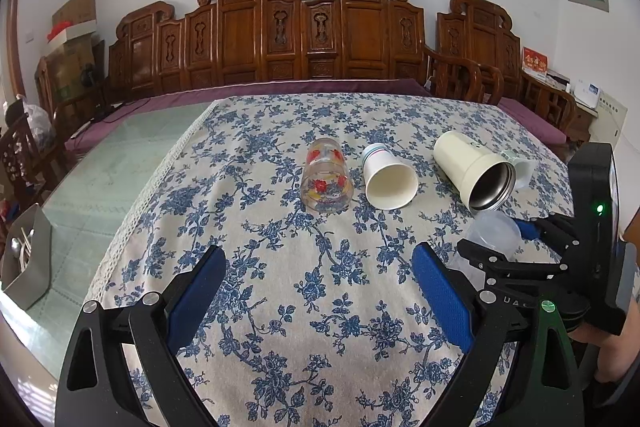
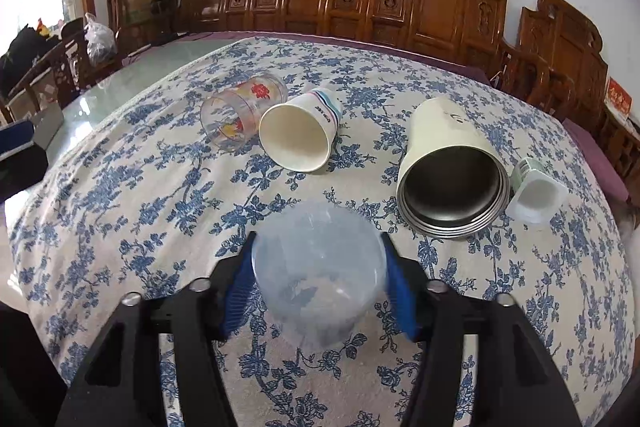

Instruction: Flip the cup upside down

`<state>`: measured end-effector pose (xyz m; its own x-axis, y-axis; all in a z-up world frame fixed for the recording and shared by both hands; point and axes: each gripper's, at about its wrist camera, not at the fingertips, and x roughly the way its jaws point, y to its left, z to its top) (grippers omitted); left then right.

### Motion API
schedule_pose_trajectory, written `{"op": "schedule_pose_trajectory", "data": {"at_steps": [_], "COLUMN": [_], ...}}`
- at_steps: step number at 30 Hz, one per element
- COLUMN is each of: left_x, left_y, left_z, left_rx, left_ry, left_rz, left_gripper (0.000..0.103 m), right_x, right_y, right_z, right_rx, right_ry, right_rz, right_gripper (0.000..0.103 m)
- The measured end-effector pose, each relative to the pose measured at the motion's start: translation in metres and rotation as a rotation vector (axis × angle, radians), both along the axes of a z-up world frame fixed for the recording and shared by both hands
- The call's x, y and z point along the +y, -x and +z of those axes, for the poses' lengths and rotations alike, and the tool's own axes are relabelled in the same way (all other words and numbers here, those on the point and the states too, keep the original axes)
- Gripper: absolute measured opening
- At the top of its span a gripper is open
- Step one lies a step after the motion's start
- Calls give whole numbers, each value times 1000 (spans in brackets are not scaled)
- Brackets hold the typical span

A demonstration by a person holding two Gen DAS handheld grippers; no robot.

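While the left claw (image 1: 318, 301) hangs released over the tabletop's (image 1: 280, 327) near edge, the right claw (image 2: 320, 287) is clenched on the translucent plastic cup (image 2: 318, 273), its mouth facing the far edge. Further toward the far edge lie a flowered glass (image 2: 240, 115), paper cup (image 2: 298, 133), cream steel tumbler (image 2: 452, 163) and small white container (image 2: 536, 197), all on their sides.

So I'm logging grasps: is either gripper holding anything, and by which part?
The right gripper clamps the translucent plastic cup across its side walls, near the rim. The left gripper is open, holding nothing.
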<state>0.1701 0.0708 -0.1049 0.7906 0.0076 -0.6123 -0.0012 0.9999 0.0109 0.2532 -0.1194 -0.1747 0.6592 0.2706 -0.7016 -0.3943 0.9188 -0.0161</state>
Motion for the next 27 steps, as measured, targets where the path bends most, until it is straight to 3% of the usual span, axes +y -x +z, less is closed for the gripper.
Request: {"op": "schedule_pose_trajectory", "data": {"at_steps": [11, 14, 19, 23, 27], "left_x": [-4, -7, -24, -31, -35], "left_y": [5, 10, 21, 31, 48], "left_z": [4, 12, 29, 32, 33], "left_rx": [-27, -53, -80, -52, -31], "left_ry": [-31, -48, -87, -98, -82], "left_rz": [22, 39, 37, 58, 47], "left_gripper": [90, 90, 95, 95, 95], "right_x": [-18, -27, -39, -51, -63], "right_y": [19, 31, 51, 73, 96], "right_z": [34, 47, 69, 88, 107], "right_rx": [-2, -12, -47, -82, -112], "right_ry": [-123, -152, -156, -169, -178], "right_rz": [-41, -68, -79, -96, -109], "right_gripper": [75, 84, 90, 100, 101]}}
